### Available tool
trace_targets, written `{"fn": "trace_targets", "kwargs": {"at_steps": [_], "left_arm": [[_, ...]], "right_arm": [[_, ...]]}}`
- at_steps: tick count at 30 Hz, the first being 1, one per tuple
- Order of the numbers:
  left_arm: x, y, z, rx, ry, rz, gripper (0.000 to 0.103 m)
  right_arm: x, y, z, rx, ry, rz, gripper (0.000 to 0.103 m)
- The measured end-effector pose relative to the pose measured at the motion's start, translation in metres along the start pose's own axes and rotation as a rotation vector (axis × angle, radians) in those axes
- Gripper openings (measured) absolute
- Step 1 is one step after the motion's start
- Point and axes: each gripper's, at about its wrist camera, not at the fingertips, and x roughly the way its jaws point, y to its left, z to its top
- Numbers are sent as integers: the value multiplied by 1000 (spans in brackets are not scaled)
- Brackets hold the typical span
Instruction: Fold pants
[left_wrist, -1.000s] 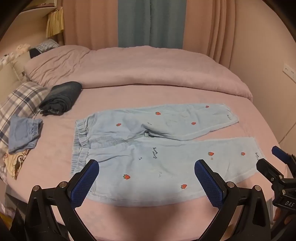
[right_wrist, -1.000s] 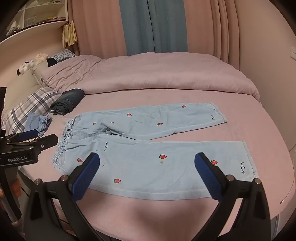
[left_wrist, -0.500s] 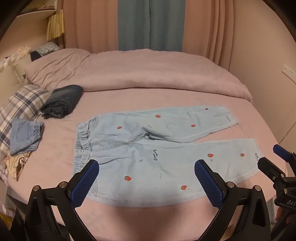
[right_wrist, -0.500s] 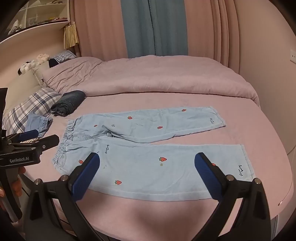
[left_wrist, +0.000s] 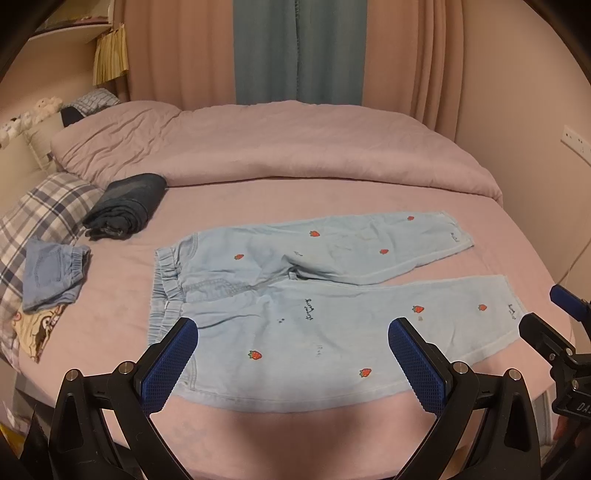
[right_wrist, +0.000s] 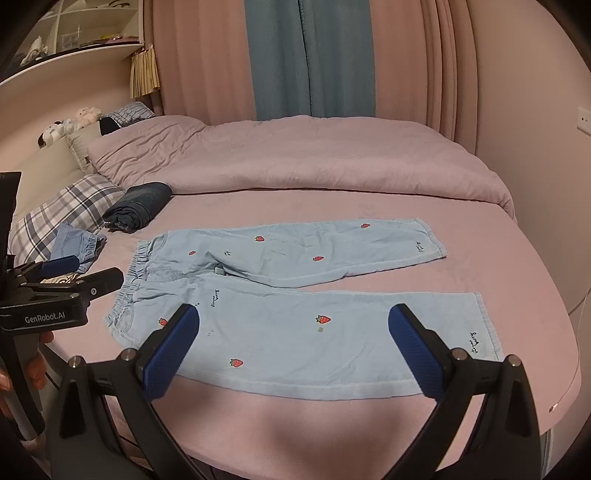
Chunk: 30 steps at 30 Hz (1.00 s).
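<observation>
Pants (left_wrist: 314, 295) flat on bed (left_wrist: 295, 435), waistband toward pillow (left_wrist: 44, 210).

Both grippers (left_wrist: 291, 363) (right_wrist: 293, 347) wide apart, empty.

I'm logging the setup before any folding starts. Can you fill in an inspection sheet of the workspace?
Surface: pink bed sheet, bare near the front edge.
Job's things: light blue strawberry pants lie flat and unfolded, legs apart, waistband to the left.
Clutter: rolled dark jeans, small blue denim garment and plaid pillow at the left; pink duvet bunched behind.
Grippers: left tool open, holding nothing, above the near leg; right tool open, holding nothing.
Cables: nothing seen.
Surroundings: pink and blue curtains, wall shelf, soft toys, wall socket.
</observation>
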Motion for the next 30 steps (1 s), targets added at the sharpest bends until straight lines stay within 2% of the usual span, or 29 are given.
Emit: {"fn": "trace_targets", "kwargs": {"at_steps": [30], "left_arm": [[-4, -5, 1, 20, -10, 2, 103]], "right_arm": [[-5, -8, 2, 2, -14, 1, 103]]}}
